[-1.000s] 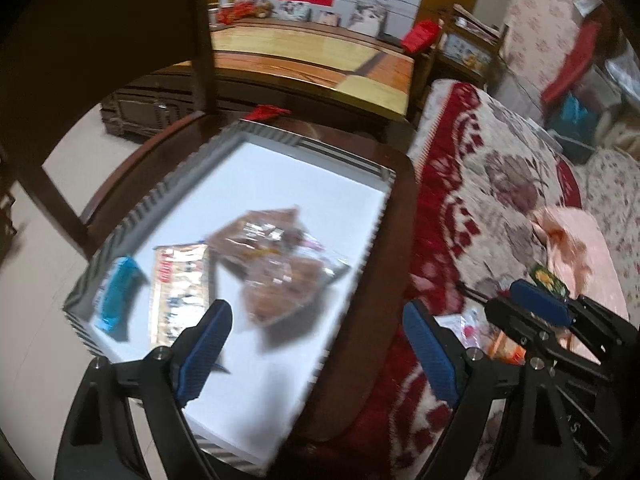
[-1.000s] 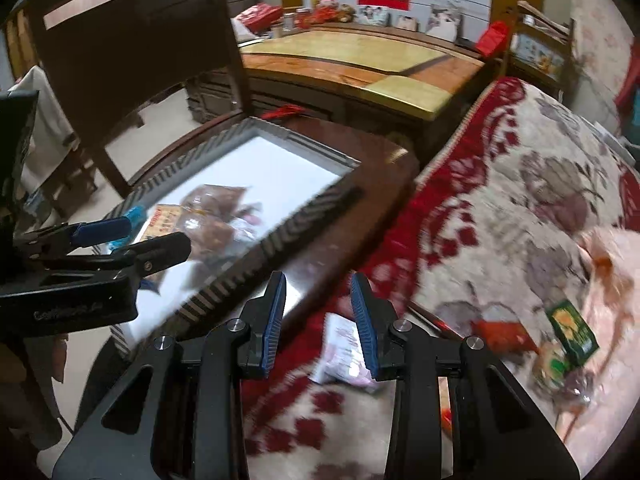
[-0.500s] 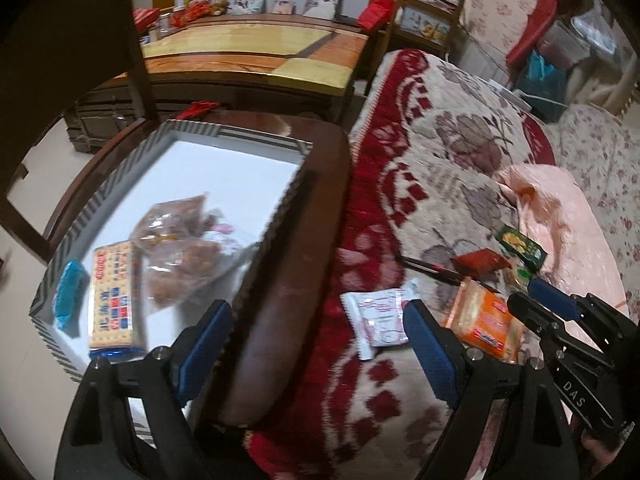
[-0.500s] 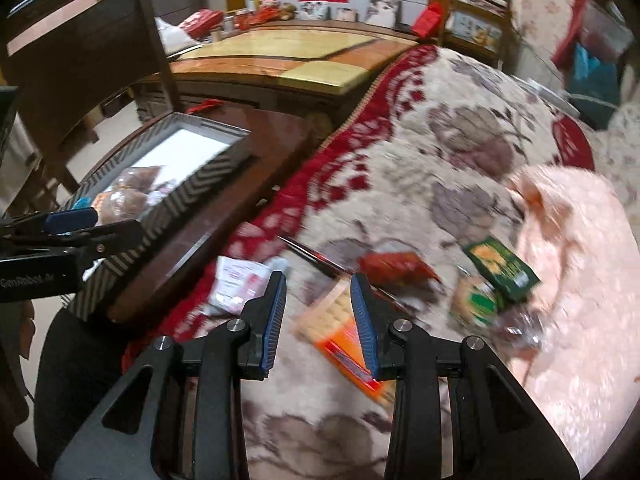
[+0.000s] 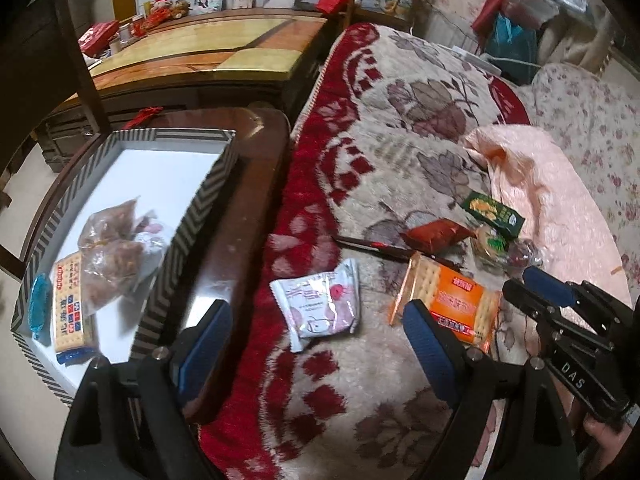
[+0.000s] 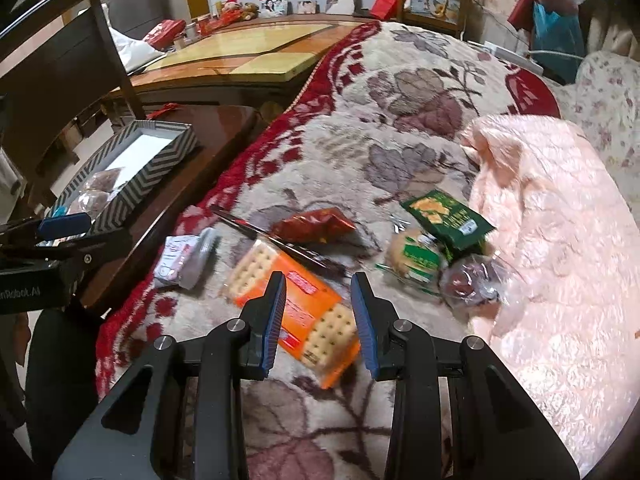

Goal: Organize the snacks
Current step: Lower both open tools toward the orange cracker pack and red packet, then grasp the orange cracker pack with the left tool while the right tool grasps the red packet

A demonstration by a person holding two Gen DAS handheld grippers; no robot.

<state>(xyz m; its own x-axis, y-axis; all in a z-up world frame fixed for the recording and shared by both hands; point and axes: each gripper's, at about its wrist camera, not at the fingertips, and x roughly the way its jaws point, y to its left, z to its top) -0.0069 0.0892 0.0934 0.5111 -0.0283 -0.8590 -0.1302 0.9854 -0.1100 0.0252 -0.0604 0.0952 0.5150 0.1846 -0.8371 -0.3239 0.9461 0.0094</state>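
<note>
Orange-wrapped cracker pack (image 6: 296, 304) is lying on the floral blanket (image 6: 400, 148) beneath the half-open, empty right gripper (image 6: 319, 316), which is needing wider jaws to straddle it squarely, while the wide-open left gripper (image 5: 316, 344) is hovering empty nearby.

I am looking at my left gripper (image 5: 316, 332): black angular plastic frame, triangular cut-outs in the arms, silver screws at the pivots, blue ribbed pads (image 5: 208, 332) lining both fingers. My right gripper (image 6: 319, 316) is showing the same build, blue pads and silver screws. From the left camera, its side is bearing white lettering "DAS". Partly legible white lettering is showing on the left unit's body.
</note>
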